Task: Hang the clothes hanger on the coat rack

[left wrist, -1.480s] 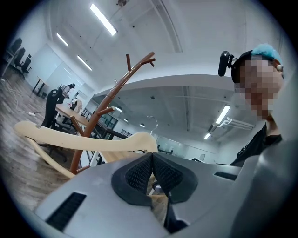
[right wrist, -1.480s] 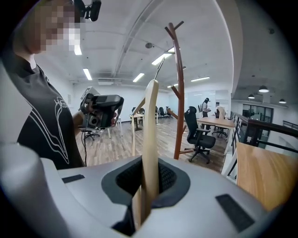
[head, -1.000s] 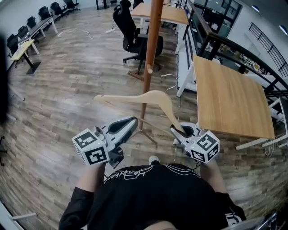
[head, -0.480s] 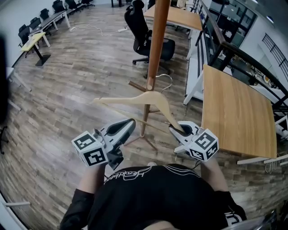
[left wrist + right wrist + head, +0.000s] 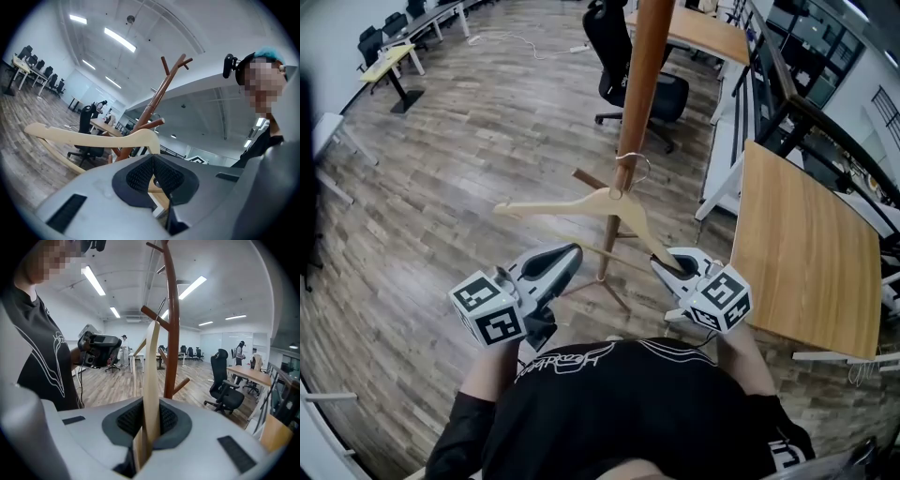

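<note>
A pale wooden clothes hanger (image 5: 581, 205) hangs level in front of me. Its metal hook (image 5: 632, 167) shows right against the brown coat rack pole (image 5: 643, 84); I cannot tell whether it touches a peg. My right gripper (image 5: 662, 266) is shut on the hanger's right arm, and in the right gripper view the wood (image 5: 151, 376) stands between the pads, with the rack (image 5: 173, 333) just behind. My left gripper (image 5: 575, 253) is below the hanger's left half, shut with nothing in it. In the left gripper view the hanger (image 5: 89, 138) and the rack's pegs (image 5: 171, 70) rise ahead.
A wooden table (image 5: 802, 248) stands to the right beside a black railing (image 5: 787, 94). A black office chair (image 5: 628, 70) sits behind the rack. The rack's feet (image 5: 609, 281) spread on the wood floor. Desks and chairs (image 5: 389, 56) line the far left.
Both grippers and the hanger have come closer to the coat rack. The hook, which was short of the pole, now shows right at it.
</note>
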Motion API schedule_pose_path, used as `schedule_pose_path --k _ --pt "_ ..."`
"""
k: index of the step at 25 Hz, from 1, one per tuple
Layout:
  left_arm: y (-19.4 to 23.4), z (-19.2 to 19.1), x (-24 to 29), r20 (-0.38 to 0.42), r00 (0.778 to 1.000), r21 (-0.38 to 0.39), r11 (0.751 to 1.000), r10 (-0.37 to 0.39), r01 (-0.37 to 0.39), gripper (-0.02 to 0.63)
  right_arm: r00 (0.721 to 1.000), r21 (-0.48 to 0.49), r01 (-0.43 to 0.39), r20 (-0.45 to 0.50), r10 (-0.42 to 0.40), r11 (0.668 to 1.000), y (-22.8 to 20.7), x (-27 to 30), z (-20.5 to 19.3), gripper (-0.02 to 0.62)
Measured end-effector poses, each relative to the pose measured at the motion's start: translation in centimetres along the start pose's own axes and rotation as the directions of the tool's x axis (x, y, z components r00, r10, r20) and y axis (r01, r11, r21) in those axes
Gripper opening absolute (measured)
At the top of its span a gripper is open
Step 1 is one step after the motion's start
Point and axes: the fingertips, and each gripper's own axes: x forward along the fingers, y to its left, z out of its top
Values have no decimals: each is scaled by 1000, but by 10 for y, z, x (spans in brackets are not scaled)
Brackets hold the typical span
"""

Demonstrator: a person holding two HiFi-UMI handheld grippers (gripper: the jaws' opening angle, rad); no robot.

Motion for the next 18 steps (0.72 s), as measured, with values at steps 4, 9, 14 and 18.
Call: schedule_pose_path --k 4,9,14,18 --pt "5 -3 1 11 999 -9 999 33 -33 9 1000 -7 -12 -10 12 1000 -8 7 -7 54" --pt "9 -6 5 20 998 -19 998 67 -67 9 999 -46 -25 -39 24 999 -16 13 -16 54" --pt "10 -12 13 29 995 -22 995 96 -95 9 998 -48 -32 -63 29 998 -28 20 -28 54" --pt "10 -15 16 46 991 -22 992 122 -121 9 997 -86 -31 -78 24 996 -36 23 -34 54"
